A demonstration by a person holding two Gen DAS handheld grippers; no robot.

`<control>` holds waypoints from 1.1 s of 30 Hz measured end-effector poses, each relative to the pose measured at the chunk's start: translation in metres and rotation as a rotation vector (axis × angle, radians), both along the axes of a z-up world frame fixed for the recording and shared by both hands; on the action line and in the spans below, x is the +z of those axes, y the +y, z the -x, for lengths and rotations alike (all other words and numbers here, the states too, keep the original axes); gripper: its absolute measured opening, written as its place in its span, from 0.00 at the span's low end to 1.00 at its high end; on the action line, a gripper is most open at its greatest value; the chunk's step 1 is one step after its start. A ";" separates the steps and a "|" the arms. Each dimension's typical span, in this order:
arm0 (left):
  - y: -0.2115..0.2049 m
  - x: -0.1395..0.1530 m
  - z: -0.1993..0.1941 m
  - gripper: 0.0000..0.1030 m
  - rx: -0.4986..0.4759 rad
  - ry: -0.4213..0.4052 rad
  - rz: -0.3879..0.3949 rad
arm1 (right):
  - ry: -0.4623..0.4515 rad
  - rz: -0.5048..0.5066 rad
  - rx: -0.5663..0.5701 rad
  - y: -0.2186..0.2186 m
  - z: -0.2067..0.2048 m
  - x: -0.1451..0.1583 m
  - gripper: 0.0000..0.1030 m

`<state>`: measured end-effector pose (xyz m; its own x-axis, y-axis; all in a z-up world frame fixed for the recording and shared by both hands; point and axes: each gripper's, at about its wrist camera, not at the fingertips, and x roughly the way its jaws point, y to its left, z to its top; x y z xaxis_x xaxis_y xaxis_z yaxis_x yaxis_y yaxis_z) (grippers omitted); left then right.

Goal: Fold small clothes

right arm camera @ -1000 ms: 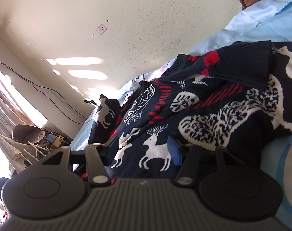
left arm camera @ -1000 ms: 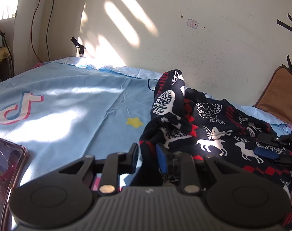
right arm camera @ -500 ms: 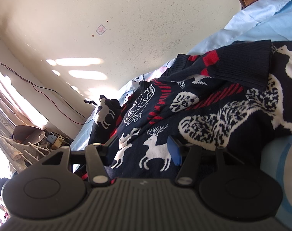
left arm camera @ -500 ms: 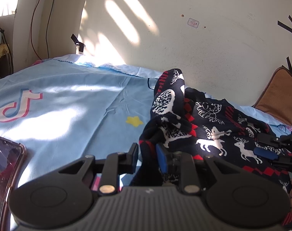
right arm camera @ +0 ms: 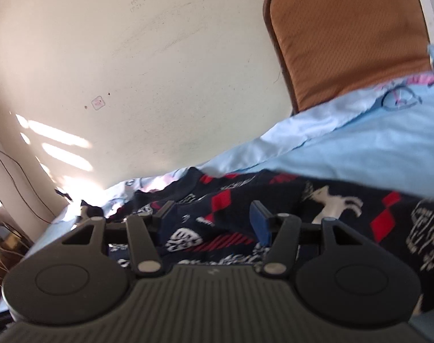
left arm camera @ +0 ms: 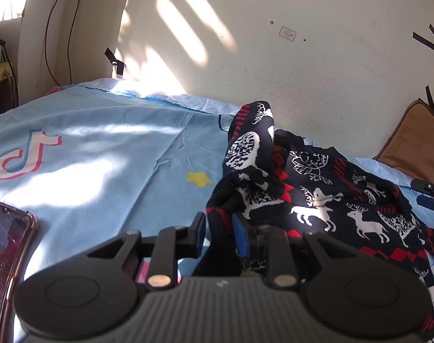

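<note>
A dark navy knitted sweater (left arm camera: 317, 200) with white reindeer and red diamonds lies crumpled on the light blue bed sheet (left arm camera: 102, 157). My left gripper (left arm camera: 218, 230) is shut on a bunched edge of it, and a fold rises just beyond the fingers. In the right wrist view the sweater (right arm camera: 331, 200) spreads under and ahead of my right gripper (right arm camera: 212, 220). Its jaws stand wide and are opening, with knit showing in the gap and no pad pressing on it. The right gripper (left arm camera: 428, 197) also shows at the right edge of the left wrist view, beside the sweater's far side.
A phone in a clear case (left arm camera: 5, 245) lies on the sheet at the lower left. A brown cushion (right arm camera: 345, 37) leans against the cream wall at the right. Cables and clutter (right arm camera: 5, 237) sit off the bed's far left corner.
The right gripper has lifted and rolled, so its view now takes in the cushion and wall, blurred by motion. The left gripper has kept still, holding the sweater.
</note>
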<state>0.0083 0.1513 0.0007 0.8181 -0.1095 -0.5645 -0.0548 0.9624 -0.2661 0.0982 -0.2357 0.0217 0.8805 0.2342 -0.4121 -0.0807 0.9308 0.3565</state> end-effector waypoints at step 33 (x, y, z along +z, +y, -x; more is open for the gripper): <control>0.007 0.004 0.003 0.09 0.055 -0.020 0.042 | 0.122 0.085 0.271 0.066 -0.042 0.048 0.48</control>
